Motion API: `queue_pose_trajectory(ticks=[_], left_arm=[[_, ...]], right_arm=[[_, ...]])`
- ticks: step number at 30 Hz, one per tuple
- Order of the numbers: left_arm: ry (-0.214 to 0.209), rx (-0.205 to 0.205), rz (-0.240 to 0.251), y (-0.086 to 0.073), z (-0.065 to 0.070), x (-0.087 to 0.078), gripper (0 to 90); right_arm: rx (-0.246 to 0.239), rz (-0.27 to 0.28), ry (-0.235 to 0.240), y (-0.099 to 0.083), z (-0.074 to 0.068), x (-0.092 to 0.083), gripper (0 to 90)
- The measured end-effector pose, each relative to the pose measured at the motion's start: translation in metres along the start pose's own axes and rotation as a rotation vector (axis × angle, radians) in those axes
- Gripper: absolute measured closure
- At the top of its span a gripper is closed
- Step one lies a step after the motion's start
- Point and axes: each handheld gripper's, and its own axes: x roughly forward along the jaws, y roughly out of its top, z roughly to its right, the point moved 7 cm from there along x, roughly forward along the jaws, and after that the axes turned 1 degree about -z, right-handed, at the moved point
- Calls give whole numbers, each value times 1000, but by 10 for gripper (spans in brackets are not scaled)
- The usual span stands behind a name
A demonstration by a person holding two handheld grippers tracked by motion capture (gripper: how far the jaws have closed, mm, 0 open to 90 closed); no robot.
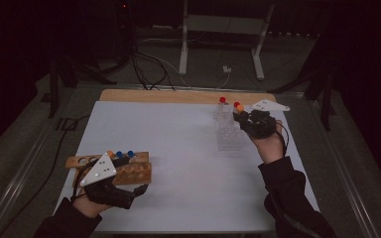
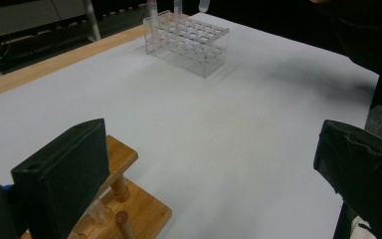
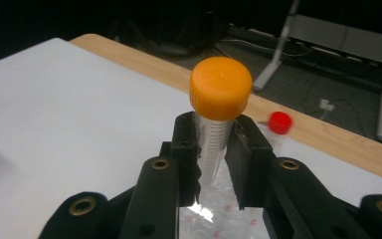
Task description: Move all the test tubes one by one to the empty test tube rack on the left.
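The high view is looking down from the near side; both gripper views are sitting low and close, sharing the clear rack (image 2: 189, 42) far right.

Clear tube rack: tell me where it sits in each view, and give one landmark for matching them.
High view: the clear tube rack stands right of centre on the white table, just left of the right gripper.
Left gripper view: top centre, far across the table.
Right gripper view: bottom centre, glimpsed between that gripper's jaws, under the orange-capped tube.
Shared landmark: the table's wooden far edge.
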Motion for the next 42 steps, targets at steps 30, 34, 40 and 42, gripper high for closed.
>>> queue_pose_trajectory(ticks=[30,34,40,42], left_arm=[[-102,25,-13,14,20,15,20],[-123,33,-12,17,26,22,21],[-162,50,5,25,36,32,45],[-177,60,4,27,41,36,66]], right_arm=[[-170,-86,298,-57,-122,-24,743],[-203,-106,336,-65,-139,-24,743],[-245,-118,393,-71,-163,-26,743],[-250,-114,409,-70,-168,-27,743]])
